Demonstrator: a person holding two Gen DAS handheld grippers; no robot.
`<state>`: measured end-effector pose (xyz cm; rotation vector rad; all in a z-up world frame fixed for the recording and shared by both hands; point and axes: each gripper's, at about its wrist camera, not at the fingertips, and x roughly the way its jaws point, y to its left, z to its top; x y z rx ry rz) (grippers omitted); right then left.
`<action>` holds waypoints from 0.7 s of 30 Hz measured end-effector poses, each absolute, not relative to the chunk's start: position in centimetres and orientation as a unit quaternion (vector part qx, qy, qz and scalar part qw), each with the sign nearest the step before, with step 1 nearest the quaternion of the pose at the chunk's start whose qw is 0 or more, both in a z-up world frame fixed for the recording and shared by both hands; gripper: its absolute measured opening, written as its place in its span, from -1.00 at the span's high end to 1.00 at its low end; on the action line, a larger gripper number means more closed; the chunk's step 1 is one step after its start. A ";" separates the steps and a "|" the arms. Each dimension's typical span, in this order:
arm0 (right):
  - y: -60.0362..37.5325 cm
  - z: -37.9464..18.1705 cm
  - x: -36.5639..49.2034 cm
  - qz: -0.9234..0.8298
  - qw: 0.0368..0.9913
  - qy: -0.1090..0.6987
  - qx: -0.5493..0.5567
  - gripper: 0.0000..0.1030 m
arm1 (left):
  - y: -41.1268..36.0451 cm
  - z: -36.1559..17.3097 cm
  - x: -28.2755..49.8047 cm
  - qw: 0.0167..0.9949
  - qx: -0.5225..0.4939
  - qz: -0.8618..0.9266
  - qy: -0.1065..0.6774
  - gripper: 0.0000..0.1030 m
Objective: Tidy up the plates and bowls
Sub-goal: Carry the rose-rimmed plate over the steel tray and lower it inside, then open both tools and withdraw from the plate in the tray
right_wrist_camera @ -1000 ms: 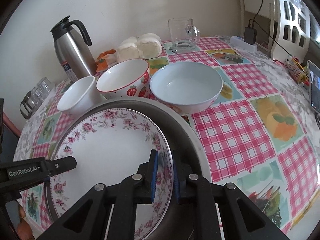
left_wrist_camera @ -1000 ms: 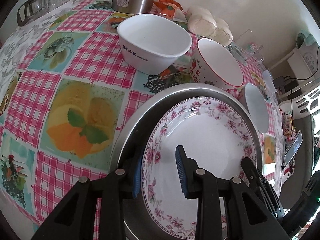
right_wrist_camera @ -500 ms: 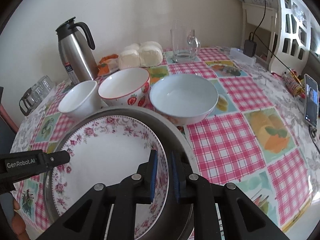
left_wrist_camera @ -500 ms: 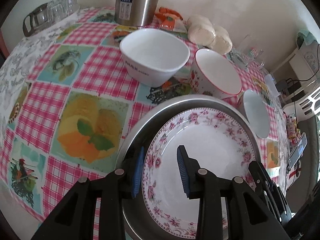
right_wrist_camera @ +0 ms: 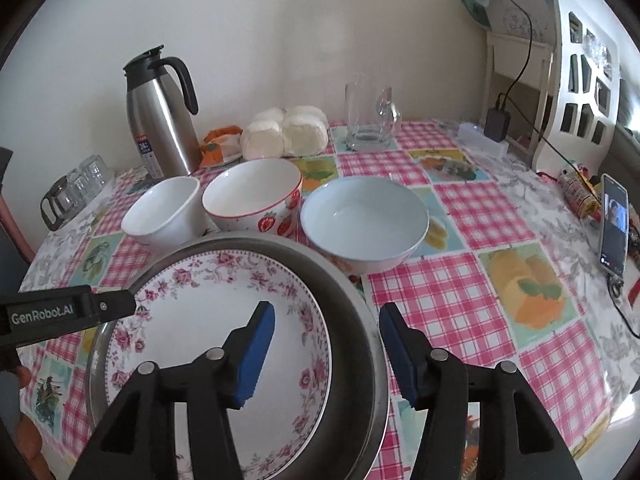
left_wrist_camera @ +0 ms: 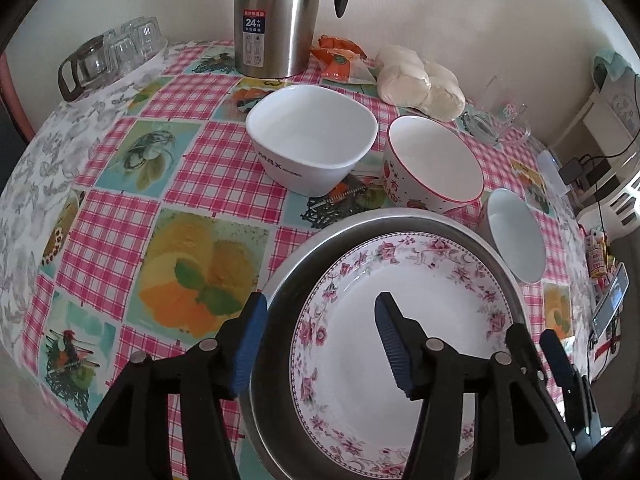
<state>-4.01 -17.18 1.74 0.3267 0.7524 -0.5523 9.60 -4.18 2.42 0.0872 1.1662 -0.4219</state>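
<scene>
A floral plate [left_wrist_camera: 432,292] [right_wrist_camera: 200,304] lies inside a round metal pan [left_wrist_camera: 360,224] [right_wrist_camera: 340,292] on the checked tablecloth. My left gripper [left_wrist_camera: 320,340] hangs over their left rims, its jaws opening, with the pads clear of both rims. At the opposite rims my right gripper [right_wrist_camera: 328,354] is opening too and touches nothing; it shows edge-on in the left wrist view [left_wrist_camera: 536,352]. Behind the pan stand a square white bowl [left_wrist_camera: 312,144] [right_wrist_camera: 160,212], a strawberry-print bowl [left_wrist_camera: 432,164] [right_wrist_camera: 252,196] and a round white bowl [left_wrist_camera: 516,236] [right_wrist_camera: 364,220].
A steel thermos [left_wrist_camera: 276,20] [right_wrist_camera: 160,120], small glasses [left_wrist_camera: 108,56], a bag of buns [left_wrist_camera: 420,80] and a glass mug [right_wrist_camera: 368,120] line the wall. A phone [right_wrist_camera: 614,224] lies at the table's right edge by a white chair [right_wrist_camera: 580,80].
Both grippers have opened: the right jaws, pinched on the plate and pan rims before, now stand wide apart. The left gripper widened and drew back slightly, so more table shows.
</scene>
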 end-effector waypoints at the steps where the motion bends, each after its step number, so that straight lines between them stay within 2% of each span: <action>1: -17.3 1.8 -4.0 -0.266 0.880 0.360 0.159 -0.17 | -4.2 2.5 9.6 0.814 0.044 -0.196 0.545 -0.27; 3: -17.4 1.7 -4.1 -0.271 0.878 0.361 0.159 -0.31 | -4.2 2.5 9.6 0.817 0.050 -0.193 0.541 -0.44; 7: -17.7 1.5 -4.1 -0.273 0.876 0.362 0.161 -0.51 | -4.3 2.5 9.6 0.822 0.059 -0.190 0.534 -0.56; 15: -17.8 1.2 -4.1 -0.280 0.874 0.369 0.149 -0.70 | -4.6 2.3 9.6 0.830 0.081 -0.173 0.524 -0.60; 18: -18.0 1.1 -4.1 -0.283 0.872 0.372 0.146 -1.00 | -4.7 2.3 9.6 0.834 0.082 -0.167 0.520 -0.65; 20: -18.1 1.0 -4.2 -0.286 0.871 0.373 0.145 -1.00 | -4.7 2.3 9.5 0.835 0.083 -0.165 0.518 -0.66; 21: -18.2 1.0 -4.3 -0.287 0.869 0.375 0.145 -1.00 | -4.7 2.3 9.5 0.835 0.084 -0.164 0.518 -0.74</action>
